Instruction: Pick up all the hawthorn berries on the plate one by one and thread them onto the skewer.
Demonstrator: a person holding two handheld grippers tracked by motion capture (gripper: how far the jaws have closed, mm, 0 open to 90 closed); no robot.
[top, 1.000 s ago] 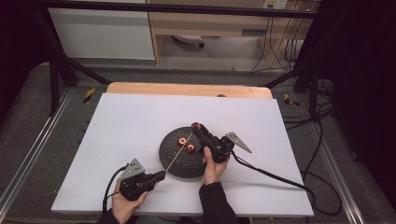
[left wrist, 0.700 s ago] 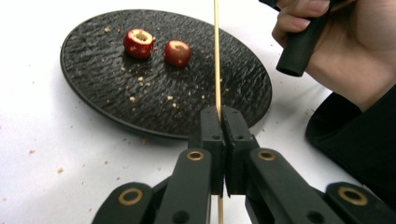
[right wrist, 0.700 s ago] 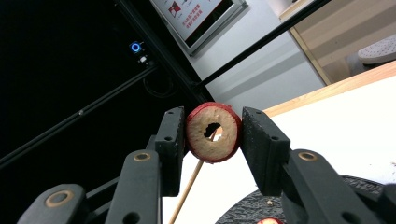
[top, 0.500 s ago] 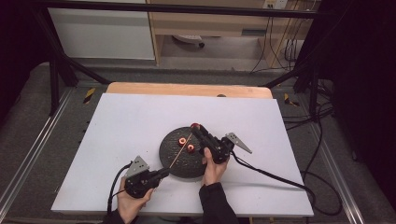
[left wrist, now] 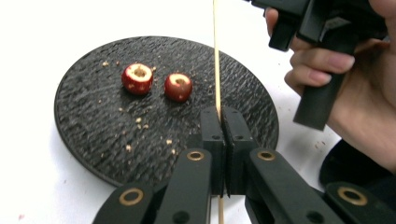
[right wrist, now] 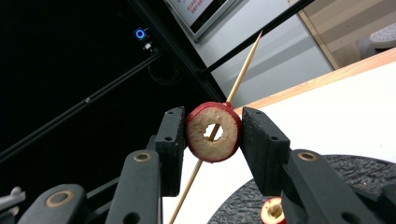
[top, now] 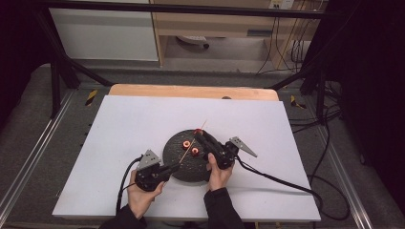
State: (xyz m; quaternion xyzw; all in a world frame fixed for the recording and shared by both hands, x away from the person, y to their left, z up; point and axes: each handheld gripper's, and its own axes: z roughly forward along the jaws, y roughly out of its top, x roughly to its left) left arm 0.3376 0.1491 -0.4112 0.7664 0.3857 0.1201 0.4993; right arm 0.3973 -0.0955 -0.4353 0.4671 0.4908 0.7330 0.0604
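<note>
A black round plate (top: 177, 164) lies on the white tabletop with two small red cored fruits (top: 185, 143) (top: 195, 151) on it. My left gripper (top: 173, 167) is at the plate's near-left edge, its jaws shut on a thin wooden skewer (left wrist: 216, 56) that slants up and away over the plate (left wrist: 93, 121). My right gripper (top: 200, 136) hovers over the plate's far right, shut on a third cored red fruit (right wrist: 214, 151). The skewer (right wrist: 243, 60) runs through that fruit's hole, and its tip sticks out beyond it.
The white tabletop (top: 119, 133) has a wooden strip (top: 191, 90) along its far edge. Cables (top: 277, 179) trail from both grippers across the near side. Crumbs dot the plate. Dark frame rails stand beyond the table.
My left gripper has moved up and to the right toward the plate, pushing the skewer further through the fruit in the right gripper. The right gripper has stayed put.
</note>
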